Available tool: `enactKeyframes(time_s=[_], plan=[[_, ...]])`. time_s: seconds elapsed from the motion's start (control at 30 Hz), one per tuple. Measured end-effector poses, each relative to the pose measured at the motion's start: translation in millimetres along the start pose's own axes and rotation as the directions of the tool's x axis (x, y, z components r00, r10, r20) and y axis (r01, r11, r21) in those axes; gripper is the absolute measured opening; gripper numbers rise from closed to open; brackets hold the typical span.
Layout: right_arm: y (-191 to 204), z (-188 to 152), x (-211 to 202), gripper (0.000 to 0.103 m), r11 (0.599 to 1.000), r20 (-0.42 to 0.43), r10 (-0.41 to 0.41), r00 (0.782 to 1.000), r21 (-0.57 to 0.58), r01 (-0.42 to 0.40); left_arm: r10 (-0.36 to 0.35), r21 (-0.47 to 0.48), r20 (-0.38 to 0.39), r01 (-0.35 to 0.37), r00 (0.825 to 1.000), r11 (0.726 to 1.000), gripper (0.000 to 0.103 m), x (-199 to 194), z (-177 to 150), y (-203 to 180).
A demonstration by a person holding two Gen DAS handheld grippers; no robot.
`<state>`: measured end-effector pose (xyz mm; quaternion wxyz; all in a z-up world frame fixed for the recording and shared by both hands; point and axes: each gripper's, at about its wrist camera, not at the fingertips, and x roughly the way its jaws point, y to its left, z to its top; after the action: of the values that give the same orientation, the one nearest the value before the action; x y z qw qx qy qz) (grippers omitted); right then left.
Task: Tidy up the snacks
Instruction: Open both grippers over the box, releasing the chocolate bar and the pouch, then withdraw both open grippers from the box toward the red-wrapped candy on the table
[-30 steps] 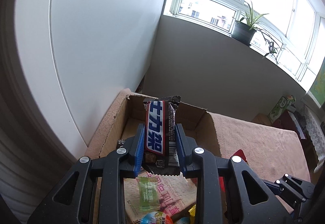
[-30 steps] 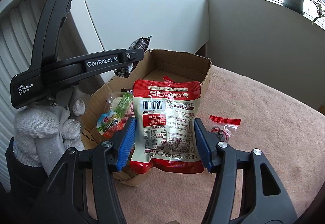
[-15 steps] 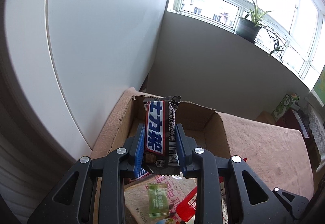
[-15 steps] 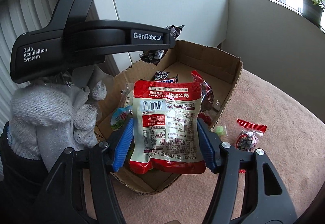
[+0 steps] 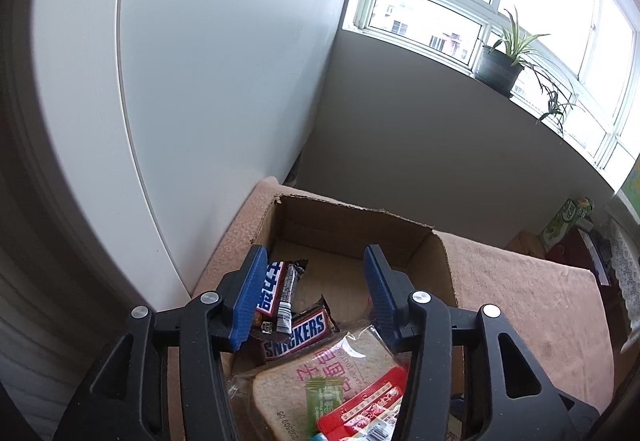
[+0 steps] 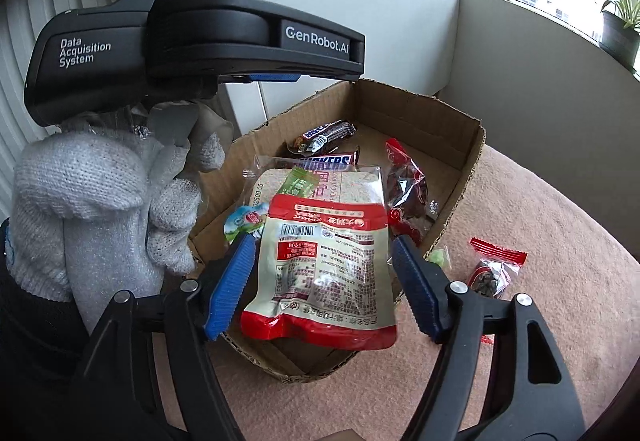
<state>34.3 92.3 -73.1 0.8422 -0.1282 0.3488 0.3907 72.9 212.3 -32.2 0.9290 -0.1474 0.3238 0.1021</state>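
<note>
The open cardboard box [image 5: 352,217] [image 6: 460,177] holds several snacks. My left gripper [image 5: 315,261] hangs over its back end with jaws opening. The blue-and-red chocolate bar [image 5: 276,293] [image 6: 324,135] has slipped free and leans by the left pad, over a Snickers bar [image 5: 298,333] [image 6: 328,161]. My right gripper [image 6: 323,241] is over the box's near end, its jaws opening too. The red-and-white pouch [image 6: 324,265] [image 5: 360,413] lies between its pads, loose, on top of a bread pack [image 5: 320,381] [image 6: 352,181].
A dark red packet [image 6: 408,185] lies in the box's right side. On the pink cloth [image 6: 540,321] to the right are a small red packet [image 6: 496,269] and a green candy [image 6: 440,257]. A gloved hand [image 6: 100,201] holds the left gripper's body [image 6: 256,41]. A white cabinet stands at the left.
Both grippers have opened. The left one let go of the chocolate bar, which dropped into the box. The right one released the pouch over the box's near end.
</note>
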Motion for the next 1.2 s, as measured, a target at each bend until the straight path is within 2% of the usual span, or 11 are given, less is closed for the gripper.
enactKeyframes(time_s=[0.1,0.37,0.77,0.93,1.2], plan=[[0,0,-8,0.086,1.0,0.022,-0.007,1.0,-0.014,0.007,0.0,-0.003,0.003,0.0,1.0,1.0,0.051,-1,1,0],[-8,-1,-25,0.086,1.0,0.044,-0.014,0.999,0.005,0.013,0.004,-0.003,0.006,-0.004,1.0,1.0,0.053,-2,0,0],[-67,-2,-56,0.086,0.984,0.104,0.009,0.995,0.175,-0.027,-0.015,-0.024,0.043,0.016,0.999,1.0,0.053,-20,-2,1],[-106,-7,-68,0.086,0.957,0.127,-0.015,0.992,0.291,-0.023,-0.047,-0.005,0.059,0.047,0.997,0.999,0.053,-32,-8,-9],[-172,-30,-73,0.086,0.872,0.13,-0.003,0.991,0.485,-0.061,-0.117,0.048,0.055,0.115,0.992,0.992,0.053,-40,-17,-40]])
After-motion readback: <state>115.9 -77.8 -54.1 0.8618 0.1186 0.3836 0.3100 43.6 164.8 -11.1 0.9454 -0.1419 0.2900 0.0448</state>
